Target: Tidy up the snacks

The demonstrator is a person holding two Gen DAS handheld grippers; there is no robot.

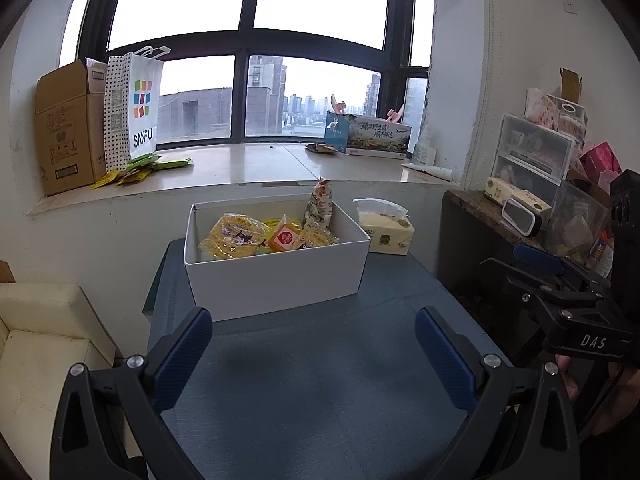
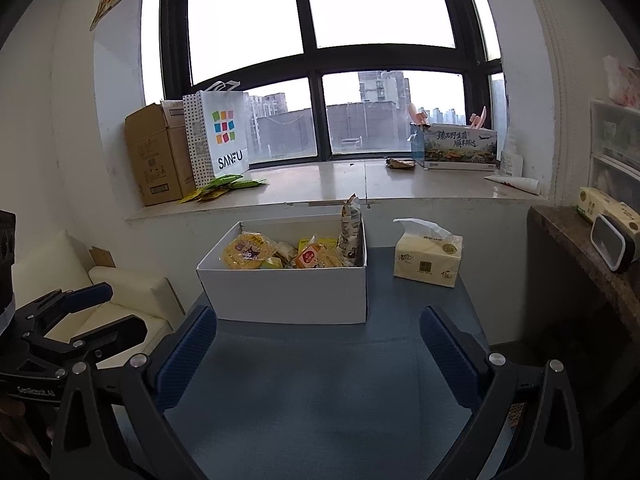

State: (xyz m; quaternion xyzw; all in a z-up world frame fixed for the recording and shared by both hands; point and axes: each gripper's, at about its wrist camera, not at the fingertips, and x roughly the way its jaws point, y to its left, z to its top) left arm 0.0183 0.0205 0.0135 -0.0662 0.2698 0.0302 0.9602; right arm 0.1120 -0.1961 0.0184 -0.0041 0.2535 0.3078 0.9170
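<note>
A white open box (image 1: 276, 276) (image 2: 288, 292) stands on the dark blue table (image 1: 320, 380) (image 2: 320, 392), holding yellow snack packs (image 1: 234, 236) (image 2: 250, 254), an orange packet (image 1: 285, 238) (image 2: 309, 257) and a tall upright bag (image 1: 320, 200) (image 2: 350, 224). My left gripper (image 1: 314, 344) hovers open over the table in front of the box, nothing between its blue pads. My right gripper (image 2: 318, 344) is also open and empty, just before the box. Each gripper shows at the edge of the other's view, the right gripper (image 1: 560, 288) and the left gripper (image 2: 72, 320).
A tissue pack (image 1: 386, 228) (image 2: 428, 254) lies right of the box. The windowsill (image 1: 248, 168) carries a cardboard carton (image 1: 66, 128), a SANFU paper bag (image 1: 134, 108), green and yellow sachets (image 1: 140, 168) (image 2: 224, 186) and a printed box (image 1: 376, 136). Cluttered shelving (image 1: 532, 184) stands right, a cream seat (image 1: 36, 344) left.
</note>
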